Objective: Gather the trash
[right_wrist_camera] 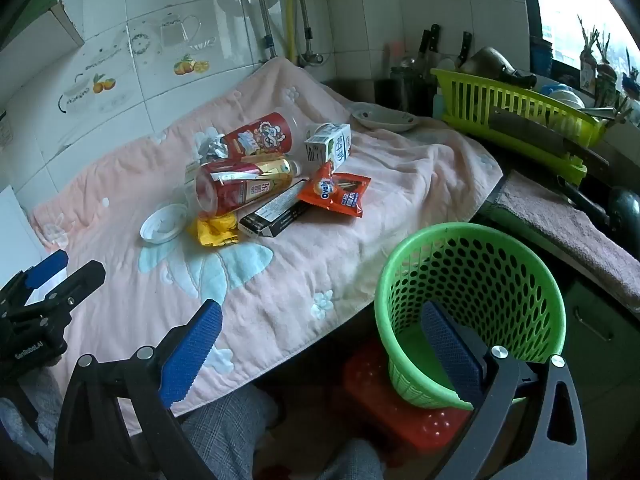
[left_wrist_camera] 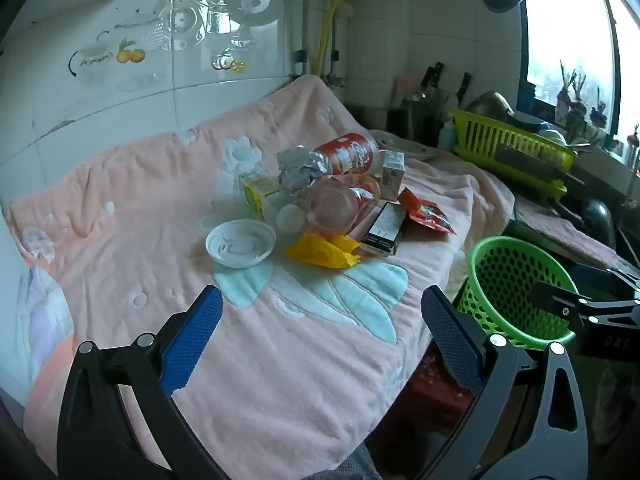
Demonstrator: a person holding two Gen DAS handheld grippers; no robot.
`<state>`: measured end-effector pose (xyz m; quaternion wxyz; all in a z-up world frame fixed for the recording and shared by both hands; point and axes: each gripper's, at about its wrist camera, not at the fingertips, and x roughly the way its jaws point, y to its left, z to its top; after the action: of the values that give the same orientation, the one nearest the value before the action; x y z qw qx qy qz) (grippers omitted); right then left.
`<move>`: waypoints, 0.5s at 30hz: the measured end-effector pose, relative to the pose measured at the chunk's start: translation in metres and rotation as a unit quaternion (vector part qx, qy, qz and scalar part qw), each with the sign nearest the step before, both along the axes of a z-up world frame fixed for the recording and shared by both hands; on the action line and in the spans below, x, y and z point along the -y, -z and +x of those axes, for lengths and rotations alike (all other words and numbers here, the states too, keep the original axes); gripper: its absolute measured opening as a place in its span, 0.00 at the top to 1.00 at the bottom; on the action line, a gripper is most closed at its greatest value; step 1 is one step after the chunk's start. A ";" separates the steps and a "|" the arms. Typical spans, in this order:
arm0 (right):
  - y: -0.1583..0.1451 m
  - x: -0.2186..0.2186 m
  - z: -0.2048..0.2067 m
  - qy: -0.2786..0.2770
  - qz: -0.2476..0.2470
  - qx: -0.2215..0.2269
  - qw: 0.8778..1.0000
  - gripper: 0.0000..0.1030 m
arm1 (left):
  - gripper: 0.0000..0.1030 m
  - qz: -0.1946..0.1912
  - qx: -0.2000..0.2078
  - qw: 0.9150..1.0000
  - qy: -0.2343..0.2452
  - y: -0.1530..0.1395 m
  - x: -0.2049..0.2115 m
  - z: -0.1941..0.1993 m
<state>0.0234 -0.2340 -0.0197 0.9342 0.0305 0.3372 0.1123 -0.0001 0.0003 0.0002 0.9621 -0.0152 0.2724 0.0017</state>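
A pile of trash lies on the pink towel [left_wrist_camera: 160,208]: a white lid [left_wrist_camera: 241,242], a yellow wrapper [left_wrist_camera: 325,251], a black box [left_wrist_camera: 383,229], an orange snack packet [left_wrist_camera: 426,213], two red canisters [left_wrist_camera: 349,153], crumpled foil [left_wrist_camera: 298,166] and a milk carton [left_wrist_camera: 393,170]. The same pile shows in the right wrist view, with the lid [right_wrist_camera: 163,224] and the packet [right_wrist_camera: 335,194]. The green perforated basket [right_wrist_camera: 472,300] stands on a red stool off the counter's edge. My left gripper [left_wrist_camera: 320,312] is open and empty, short of the pile. My right gripper [right_wrist_camera: 320,326] is open and empty at the basket's near rim.
A lime dish rack [right_wrist_camera: 516,120] with a cleaver and a plate [right_wrist_camera: 386,118] stand at the back right. Knives lean by the tiled wall. A folded towel [right_wrist_camera: 568,236] lies right of the basket. The person's legs are below the counter edge.
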 end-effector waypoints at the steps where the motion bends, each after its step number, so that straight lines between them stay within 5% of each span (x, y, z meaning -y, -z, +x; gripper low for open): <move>1: 0.000 0.000 0.000 -0.001 0.001 -0.002 1.000 0.06 | 0.05 0.001 0.001 1.000 0.000 0.000 0.000 0.000; 15: 0.000 0.003 -0.001 0.000 0.002 -0.002 1.000 0.06 | 0.05 0.007 0.000 1.000 0.008 0.000 0.010 -0.001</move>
<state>0.0224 -0.2374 -0.0192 0.9335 0.0324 0.3390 0.1124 -0.0008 -0.0096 0.0003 0.9622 -0.0064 0.2723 -0.0045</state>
